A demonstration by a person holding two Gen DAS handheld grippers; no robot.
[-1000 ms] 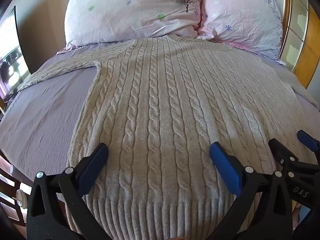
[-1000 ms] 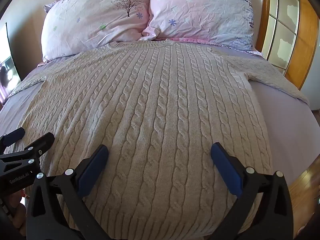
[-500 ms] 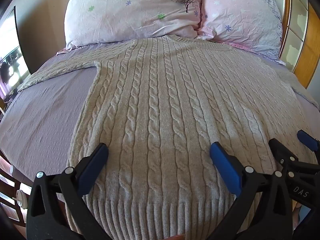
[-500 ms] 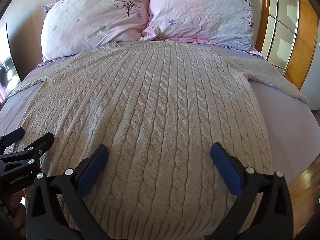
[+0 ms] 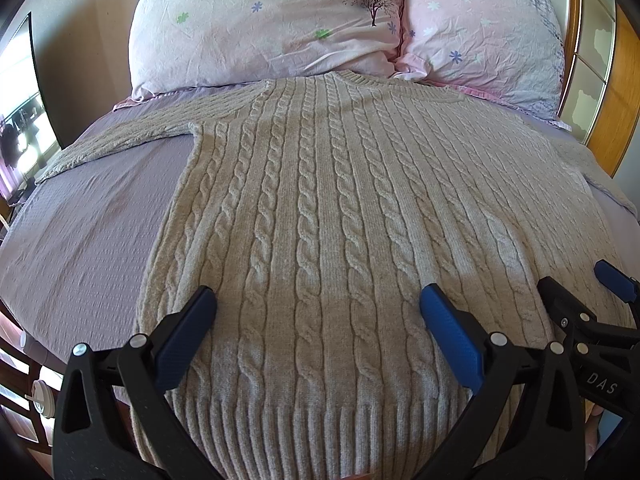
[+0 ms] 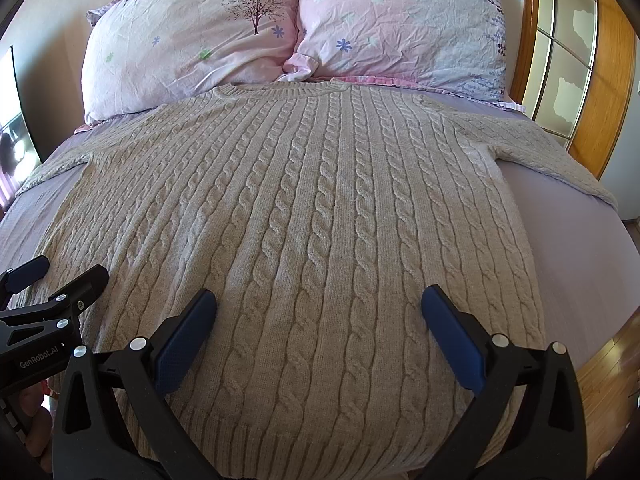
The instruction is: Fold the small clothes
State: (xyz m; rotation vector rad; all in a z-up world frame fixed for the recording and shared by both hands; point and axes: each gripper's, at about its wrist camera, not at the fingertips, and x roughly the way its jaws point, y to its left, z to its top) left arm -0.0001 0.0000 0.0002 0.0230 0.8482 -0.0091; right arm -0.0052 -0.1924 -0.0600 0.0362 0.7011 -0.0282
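Beige cable-knit sweater (image 5: 320, 220) lies flat on the lavender bed (image 5: 80, 220), collar at 12 o'clock touching the pillows (image 6: 192, 40). Left gripper (image 5: 316, 312) and right gripper (image 6: 318, 312): both spread wide above the hem, holding nothing.

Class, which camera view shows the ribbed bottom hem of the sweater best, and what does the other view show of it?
The left wrist view: the hem of the sweater runs as clear ribbing across the bottom, between the open left claw. In the right wrist view only a thin strip of hem shows at the frame's edge.
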